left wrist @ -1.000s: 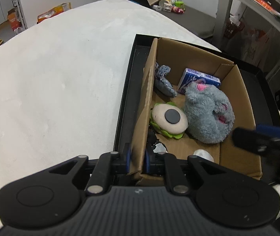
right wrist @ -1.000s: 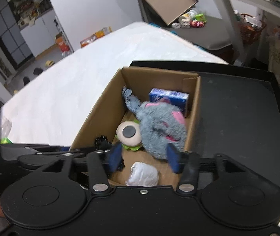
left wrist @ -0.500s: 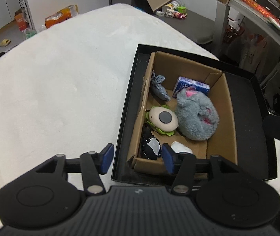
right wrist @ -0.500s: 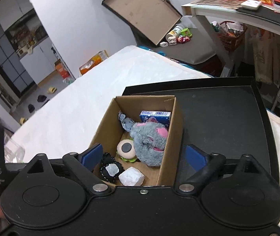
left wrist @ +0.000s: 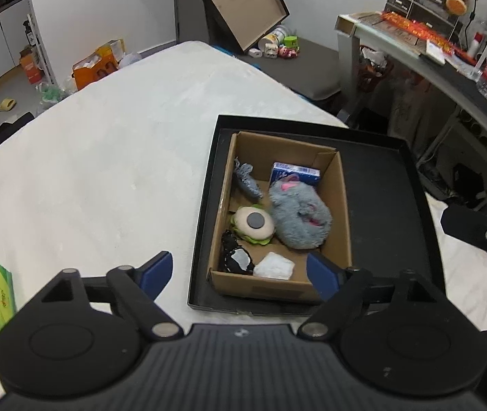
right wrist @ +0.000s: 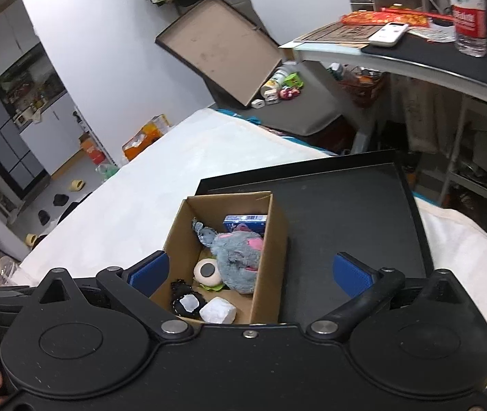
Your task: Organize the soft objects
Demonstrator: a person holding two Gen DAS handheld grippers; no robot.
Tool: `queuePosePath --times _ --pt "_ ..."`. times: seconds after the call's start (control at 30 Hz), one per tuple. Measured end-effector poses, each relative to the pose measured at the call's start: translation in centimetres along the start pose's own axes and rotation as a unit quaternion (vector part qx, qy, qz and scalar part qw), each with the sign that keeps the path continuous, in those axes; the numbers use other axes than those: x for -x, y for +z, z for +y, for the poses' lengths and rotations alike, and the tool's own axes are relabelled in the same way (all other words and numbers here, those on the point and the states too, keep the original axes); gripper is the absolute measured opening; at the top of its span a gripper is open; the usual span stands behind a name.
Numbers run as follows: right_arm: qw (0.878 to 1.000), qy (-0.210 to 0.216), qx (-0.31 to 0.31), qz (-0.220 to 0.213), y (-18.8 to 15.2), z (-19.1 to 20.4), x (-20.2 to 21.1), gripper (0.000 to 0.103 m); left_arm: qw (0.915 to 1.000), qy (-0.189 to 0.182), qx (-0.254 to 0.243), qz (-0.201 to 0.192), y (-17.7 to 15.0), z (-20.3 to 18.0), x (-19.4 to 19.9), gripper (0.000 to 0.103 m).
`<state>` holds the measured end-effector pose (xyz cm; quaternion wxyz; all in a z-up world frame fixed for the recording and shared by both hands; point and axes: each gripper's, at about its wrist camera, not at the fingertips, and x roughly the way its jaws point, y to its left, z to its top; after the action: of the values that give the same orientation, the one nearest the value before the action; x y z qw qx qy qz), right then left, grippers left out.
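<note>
Both grippers have pulled back and up from the cardboard box, and your left gripper, earlier pinched on the box wall, now stands wide and empty. Your right gripper is equally wide. Soft toys, including the grey plush, lie inside the box, which sits in the black tray on the white bed. Judge the sorting near complete.

We see the open cardboard box standing inside the black tray. In it lie a grey plush, a burger toy, a black-and-white toy, a white lump, a blue packet and a grey cloth piece.
</note>
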<state>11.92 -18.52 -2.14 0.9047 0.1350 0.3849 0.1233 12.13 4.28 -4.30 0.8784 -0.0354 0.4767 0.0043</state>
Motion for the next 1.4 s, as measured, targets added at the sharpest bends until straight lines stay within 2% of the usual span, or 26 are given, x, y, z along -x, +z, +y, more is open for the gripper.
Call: queuePosePath --times 0.17,0.33,0.43,0.63,1.07,1.4 --pt "1.0 0.005 -0.007 -0.014 0.3 -0.4 2.3 0.103 1.0 -0.009 0.004 0.0 -0.2 -0.6 2.4 0.086" --pt "0.999 0.001 0.001 -0.037 0.2 -0.7 5.0 0.103 0.9998 -0.014 0.001 -0.015 -0.6 -1.0 5.1 0.092" --pt "0.998 0.016 0.029 -0.057 -0.1 -0.7 6.8 0.103 0.9995 -0.011 -0.007 -0.027 -0.9 -1.4 6.7 0.092" --pt "0.995 -0.01 0.084 -0.052 -0.3 0.0 8.9 0.103 0.999 -0.022 -0.009 -0.037 -2.1 -1.6 9.2 0.093" --pt "0.996 -0.036 0.061 -0.051 -0.8 -1.3 12.8 0.103 0.9981 -0.024 -0.03 -0.049 -4.1 -2.4 13.2 0.094" --pt "0.996 -0.033 0.058 -0.051 -1.5 -2.1 14.6 0.103 0.9976 -0.021 -0.037 -0.055 -5.3 -3.3 15.2 0.094"
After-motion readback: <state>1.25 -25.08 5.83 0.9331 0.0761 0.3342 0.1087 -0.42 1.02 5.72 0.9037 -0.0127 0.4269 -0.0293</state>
